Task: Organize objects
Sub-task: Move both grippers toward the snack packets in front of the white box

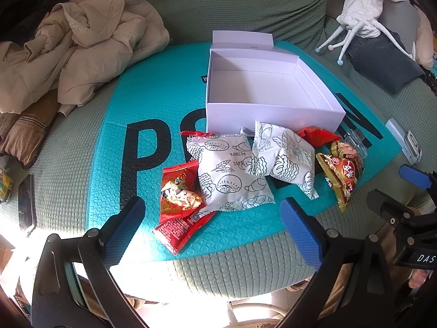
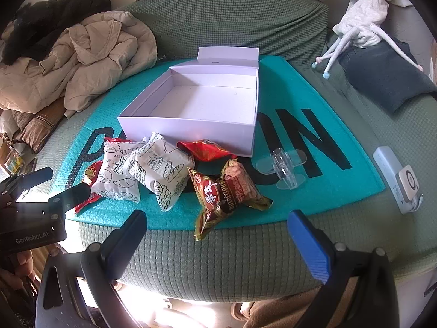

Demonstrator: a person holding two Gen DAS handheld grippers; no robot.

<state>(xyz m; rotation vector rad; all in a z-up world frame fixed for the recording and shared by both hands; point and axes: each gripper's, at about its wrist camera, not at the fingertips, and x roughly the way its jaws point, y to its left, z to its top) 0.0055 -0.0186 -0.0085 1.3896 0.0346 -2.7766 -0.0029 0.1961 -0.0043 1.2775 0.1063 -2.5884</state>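
An open, empty white box sits on a teal bubble mailer on a green sofa cushion. In front of it lie snack packets: two white printed ones, a red one at the left, another red one by the box, and a brown-gold one. My left gripper is open and empty, just short of the packets. My right gripper is open and empty, near the brown-gold packet.
A beige jacket is piled at the left. A clear plastic piece lies right of the packets. A white device sits at the right edge, a phone at the left, a plush toy behind.
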